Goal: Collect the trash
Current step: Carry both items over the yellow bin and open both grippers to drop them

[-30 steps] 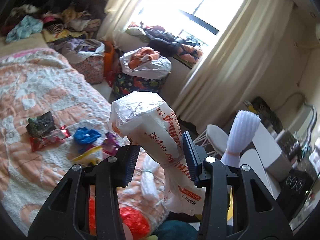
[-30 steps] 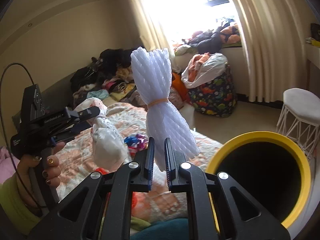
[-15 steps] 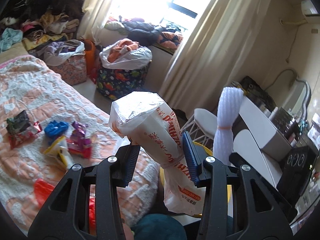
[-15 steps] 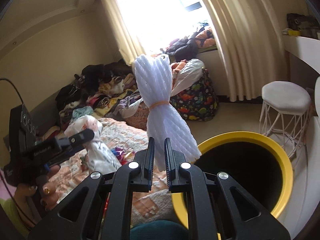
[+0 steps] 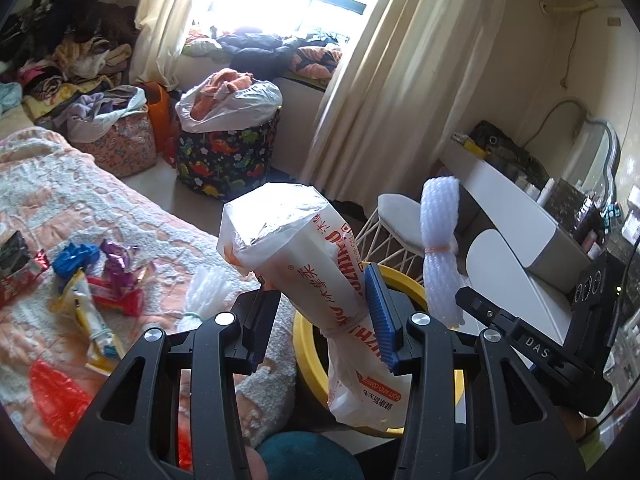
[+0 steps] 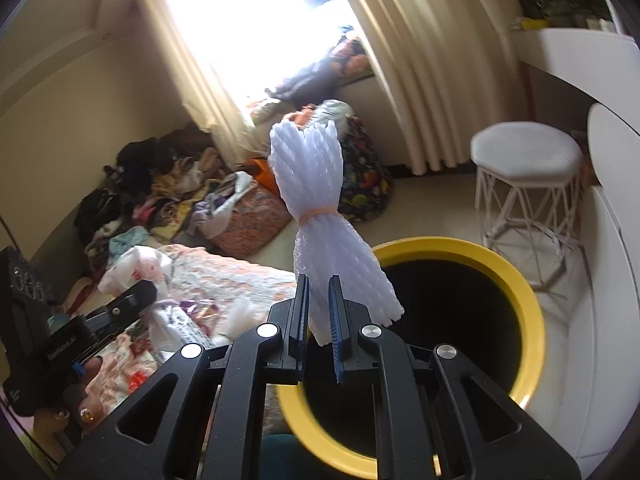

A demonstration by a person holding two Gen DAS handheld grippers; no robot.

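My left gripper is shut on a white plastic package with red print, held upright over the near rim of the yellow bin. My right gripper is shut on a white foam net bundle tied with an orange band, held above the black mouth of the yellow bin. The bundle and the right gripper also show at the right in the left wrist view. Loose wrappers lie on the bed.
A white stool stands beyond the bin. A white desk runs along the right. A dinosaur-print basket and piles of clothes sit by the window. Another foam net lies on the bed edge.
Both grippers have swung right, away from the bed and over the yellow bin, each still holding its item. The bin's mouth now lies directly below the right gripper.
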